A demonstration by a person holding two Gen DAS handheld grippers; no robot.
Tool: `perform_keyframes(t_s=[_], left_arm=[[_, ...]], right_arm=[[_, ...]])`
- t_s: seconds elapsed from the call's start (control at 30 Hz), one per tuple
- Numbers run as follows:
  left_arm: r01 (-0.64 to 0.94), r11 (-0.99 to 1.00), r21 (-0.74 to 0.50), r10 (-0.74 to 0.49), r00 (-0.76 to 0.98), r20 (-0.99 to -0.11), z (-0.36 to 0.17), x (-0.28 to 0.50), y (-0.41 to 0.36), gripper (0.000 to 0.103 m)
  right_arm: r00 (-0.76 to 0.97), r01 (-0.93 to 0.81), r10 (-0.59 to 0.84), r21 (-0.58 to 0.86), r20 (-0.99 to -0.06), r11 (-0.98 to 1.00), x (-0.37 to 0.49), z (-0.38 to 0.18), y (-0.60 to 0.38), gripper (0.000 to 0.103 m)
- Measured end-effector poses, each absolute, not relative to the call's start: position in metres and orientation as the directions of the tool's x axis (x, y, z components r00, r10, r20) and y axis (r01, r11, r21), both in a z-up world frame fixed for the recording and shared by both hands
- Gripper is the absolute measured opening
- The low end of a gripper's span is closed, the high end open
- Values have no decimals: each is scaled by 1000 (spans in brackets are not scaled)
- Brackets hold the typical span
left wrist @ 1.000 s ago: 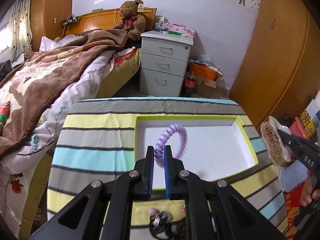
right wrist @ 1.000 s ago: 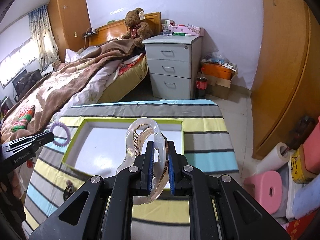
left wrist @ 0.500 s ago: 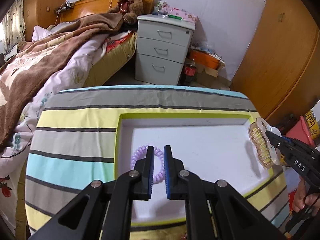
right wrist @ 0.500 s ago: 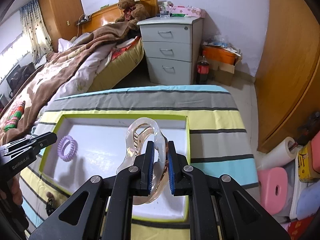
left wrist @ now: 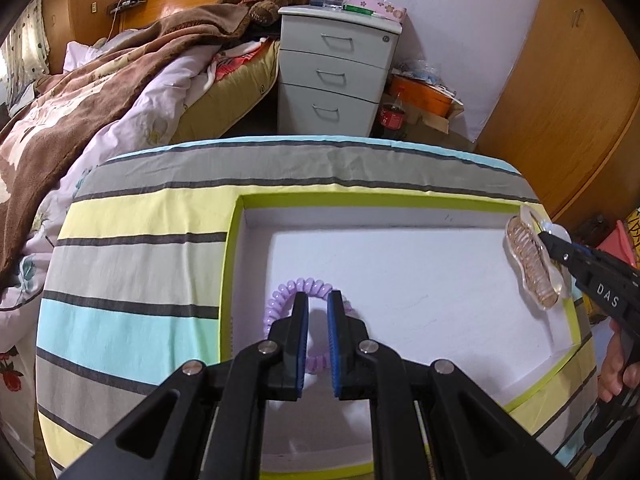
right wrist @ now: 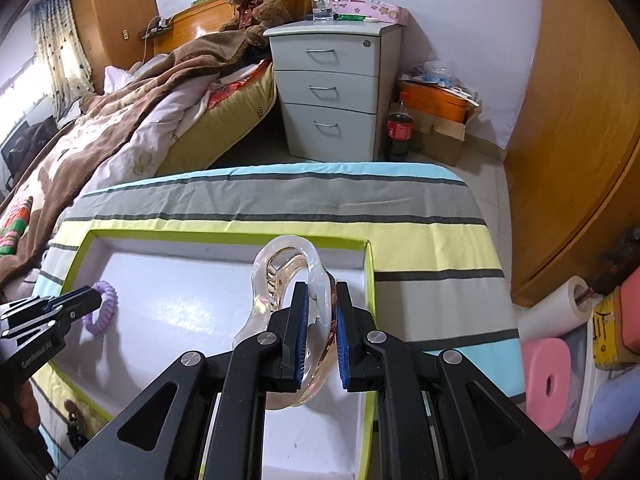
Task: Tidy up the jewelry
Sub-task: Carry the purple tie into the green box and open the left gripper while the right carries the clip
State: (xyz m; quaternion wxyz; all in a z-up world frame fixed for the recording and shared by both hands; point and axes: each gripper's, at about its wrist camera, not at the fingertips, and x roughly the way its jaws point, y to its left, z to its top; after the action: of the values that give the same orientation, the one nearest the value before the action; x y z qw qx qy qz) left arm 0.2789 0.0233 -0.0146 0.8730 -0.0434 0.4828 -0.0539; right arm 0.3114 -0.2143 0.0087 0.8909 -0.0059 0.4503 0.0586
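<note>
Two hair pieces are in play over a white tray with a lime-green rim. A lilac spiral hair tie lies on the tray floor near its left wall; in the left wrist view the left gripper straddles part of the coil, its blue-padded fingers set slightly apart with a clear gap between them, so the tie looks loose rather than pinched. In the right wrist view the same tie shows just at the tip of the left gripper, resting on the white floor with its shadow beside it.

A clear, rose-tinted claw clip is clamped between the fingers of the right gripper, closed snugly on the clip's rounded handle; the clip hangs over the right part of the tray, near its right wall. From the left wrist view the clip shows its teeth, held at the tray's far right corner by the right gripper.

That tray sits on a worktop covered with a striped cloth in grey, yellow and pale blue. Beyond it stand a grey drawer cabinet, a bed with a brown blanket and a teddy bear at the headboard.
</note>
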Motion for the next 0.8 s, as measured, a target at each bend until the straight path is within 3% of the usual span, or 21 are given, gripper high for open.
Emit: perform_keyframes(t_s=[0.47, 0.8], left_arm=[[39, 992, -117, -121, 513, -850, -22, 285, 22, 11], [38, 995, -96, -101, 517, -850, -21, 284, 19, 22]], right_arm=[[572, -96, 74, 22, -817, 995, 323, -3, -211, 13], [586, -83, 81, 40, -807, 996, 322, -1, -214, 16]])
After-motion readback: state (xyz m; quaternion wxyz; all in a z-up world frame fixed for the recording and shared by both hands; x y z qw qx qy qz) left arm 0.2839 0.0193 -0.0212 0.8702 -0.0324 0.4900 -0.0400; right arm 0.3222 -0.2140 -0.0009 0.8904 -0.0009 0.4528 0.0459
